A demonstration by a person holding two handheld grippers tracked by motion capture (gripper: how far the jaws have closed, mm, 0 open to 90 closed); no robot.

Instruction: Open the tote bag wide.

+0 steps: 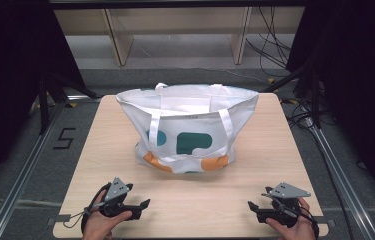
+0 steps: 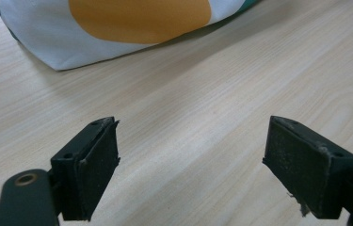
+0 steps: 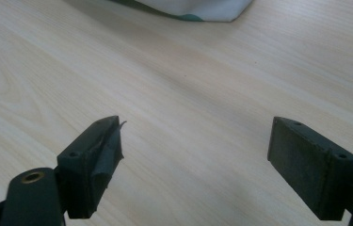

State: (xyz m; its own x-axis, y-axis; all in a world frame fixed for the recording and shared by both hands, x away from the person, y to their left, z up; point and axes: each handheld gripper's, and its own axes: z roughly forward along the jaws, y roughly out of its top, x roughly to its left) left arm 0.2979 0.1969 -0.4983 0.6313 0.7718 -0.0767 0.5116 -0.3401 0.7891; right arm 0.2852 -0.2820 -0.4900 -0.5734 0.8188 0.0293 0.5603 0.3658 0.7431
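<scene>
Nearest, at the front edge of the pale wooden surface (image 1: 185,200): left tongs (image 1: 145,204) held in a hand (image 1: 97,222), right tongs (image 1: 251,206) held in the other hand (image 1: 292,227), well apart from each other. Both pointed inward, toward the middle of the surface. Left tongs (image 2: 190,155) spread wide, nothing between the jaws but bare wood grain. Right tongs (image 3: 195,157) likewise spread wide and holding nothing; a frayed scrap of pad lining curling off one jaw.

Farther on, at the centre of the surface: a white tote bag (image 1: 187,130), standing upright, mouth open to the ceiling. Printed with teal shapes across the front panel and orange patches along the bottom. Long axis running left to right across the surface, broad front face turned toward the person. Wider at the rim than at the base, front carry straps hanging down the near face. Inside of the mouth showing only white lining from the high view; contents, if any, impossible to tell. Well apart from both tongs.

From the left gripper view, a bottom corner of the tote bag (image 2: 117,28) with an orange patch, lying on the wood ahead of the jaws. From the right gripper view, a white corner of the tote bag (image 3: 197,9) with a trace of teal, far ahead.

Beyond the surface: wooden shelving legs (image 1: 120,40) and loose cables (image 1: 270,45) on the floor.
</scene>
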